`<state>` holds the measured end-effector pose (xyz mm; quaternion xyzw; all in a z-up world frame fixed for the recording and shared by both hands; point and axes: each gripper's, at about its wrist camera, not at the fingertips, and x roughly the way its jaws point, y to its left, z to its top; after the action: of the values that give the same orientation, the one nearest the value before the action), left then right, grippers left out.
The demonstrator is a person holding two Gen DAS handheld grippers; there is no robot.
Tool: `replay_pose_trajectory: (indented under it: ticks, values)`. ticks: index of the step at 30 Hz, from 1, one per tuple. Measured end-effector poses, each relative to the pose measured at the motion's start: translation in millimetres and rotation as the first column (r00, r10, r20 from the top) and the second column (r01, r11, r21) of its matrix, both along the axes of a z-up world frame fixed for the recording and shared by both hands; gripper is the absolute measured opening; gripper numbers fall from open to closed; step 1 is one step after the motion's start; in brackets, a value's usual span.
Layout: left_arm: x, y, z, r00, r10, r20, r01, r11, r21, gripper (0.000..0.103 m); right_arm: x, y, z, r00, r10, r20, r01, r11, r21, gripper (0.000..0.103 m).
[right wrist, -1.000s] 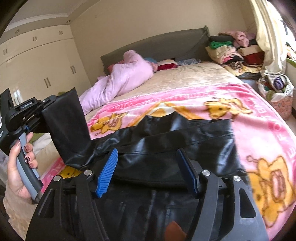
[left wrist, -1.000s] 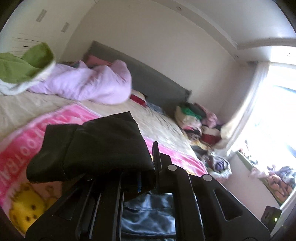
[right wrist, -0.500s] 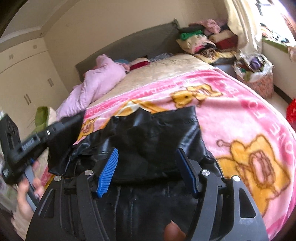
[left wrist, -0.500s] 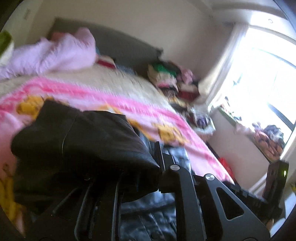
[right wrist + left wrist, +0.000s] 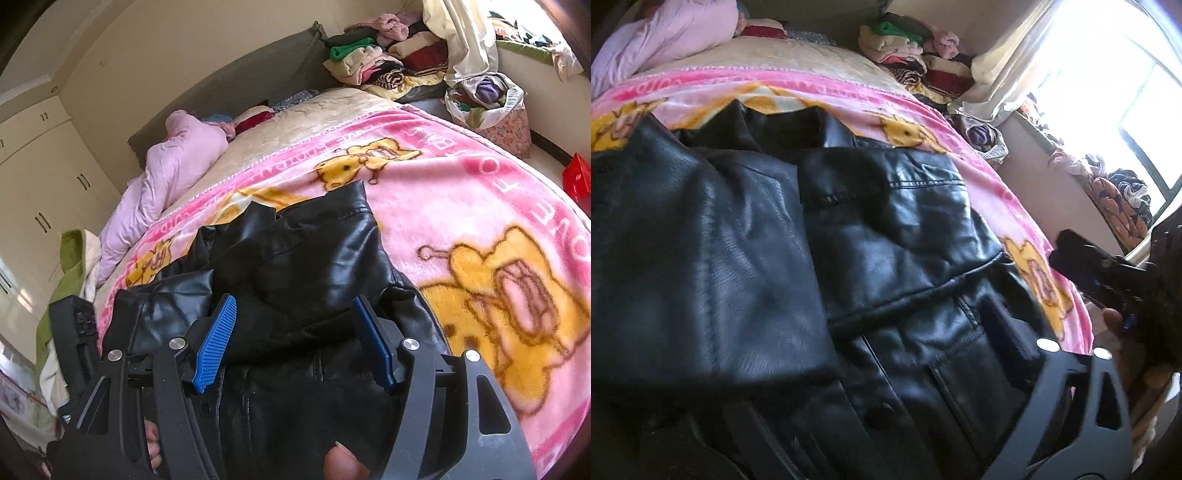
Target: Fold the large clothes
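Note:
A black leather jacket (image 5: 295, 258) lies on the pink cartoon blanket (image 5: 461, 192) on the bed. My right gripper (image 5: 295, 332) is open, its blue pads (image 5: 218, 336) just above the jacket's lower part, holding nothing. In the left wrist view the jacket (image 5: 886, 240) fills the frame, with one sleeve (image 5: 701, 258) folded across the body at the left. My left gripper (image 5: 820, 373) sits low over the jacket; the sleeve end covers its left finger, so its hold cannot be told. The left gripper (image 5: 74, 332) also shows at the right wrist view's left edge.
A lilac quilt (image 5: 170, 173) lies by the grey headboard. Stacked folded clothes (image 5: 384, 62) and a bag of clothes (image 5: 487, 99) stand beyond the bed by the curtain. A green and white cloth (image 5: 70, 266) lies at the bed's left edge. White wardrobes line the left wall.
My left gripper has swung the black sleeve rightward and down, laying it across the jacket's body. My right gripper has stayed open over the jacket's lower part.

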<state>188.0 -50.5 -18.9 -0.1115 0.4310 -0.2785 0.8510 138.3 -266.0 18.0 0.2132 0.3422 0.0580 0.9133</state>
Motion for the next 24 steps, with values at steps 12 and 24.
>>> replay_pose_trajectory:
  ticks: [12,24]
  values:
    - [-8,36,48,0.995,0.005,0.102,0.006,0.994,-0.106,0.094,-7,-14,14,0.998,-0.047,0.043,0.046,0.999,0.020,0.064]
    - [0,47,48,0.993,0.056,0.105,-0.042,0.990,-0.134,0.094,-4,-20,13,0.999,-0.029,0.023,0.028,1.000,0.008,0.065]
